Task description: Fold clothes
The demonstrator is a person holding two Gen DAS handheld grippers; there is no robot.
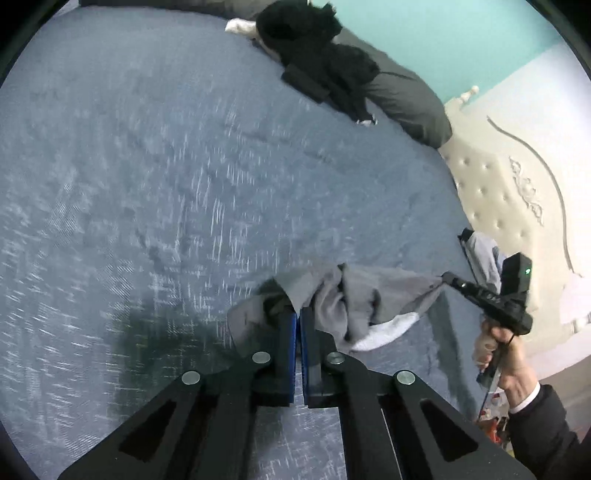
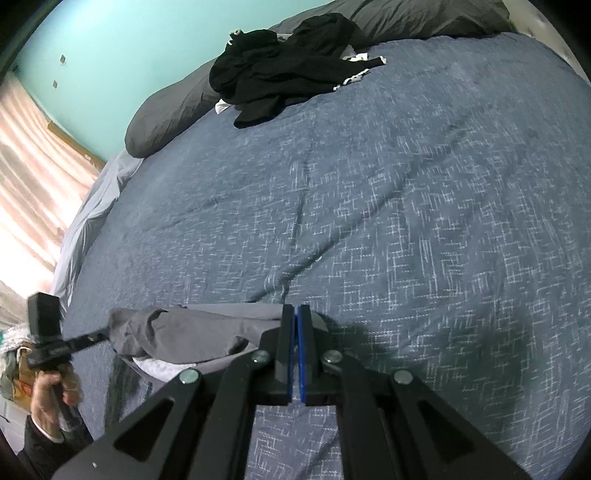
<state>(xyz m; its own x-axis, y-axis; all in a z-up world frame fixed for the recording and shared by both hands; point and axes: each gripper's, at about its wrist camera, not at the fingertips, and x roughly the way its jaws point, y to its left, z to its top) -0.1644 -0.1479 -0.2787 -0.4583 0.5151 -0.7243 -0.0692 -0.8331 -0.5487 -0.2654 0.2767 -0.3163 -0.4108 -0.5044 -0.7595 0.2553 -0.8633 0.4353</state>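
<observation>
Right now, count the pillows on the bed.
2 dark grey pillows, both at the head of the bed: one at the corner by the teal wall, one beyond the black clothes. More may be hidden.

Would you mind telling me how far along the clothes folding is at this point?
Nothing looks folded yet in these views. In hand: the grey garment is stretched above the blue bedspread between the left gripper and right gripper, jaws shut on opposite ends. Left: folding and laying it down, then the black clothes heaped by the grey pillows.
</observation>
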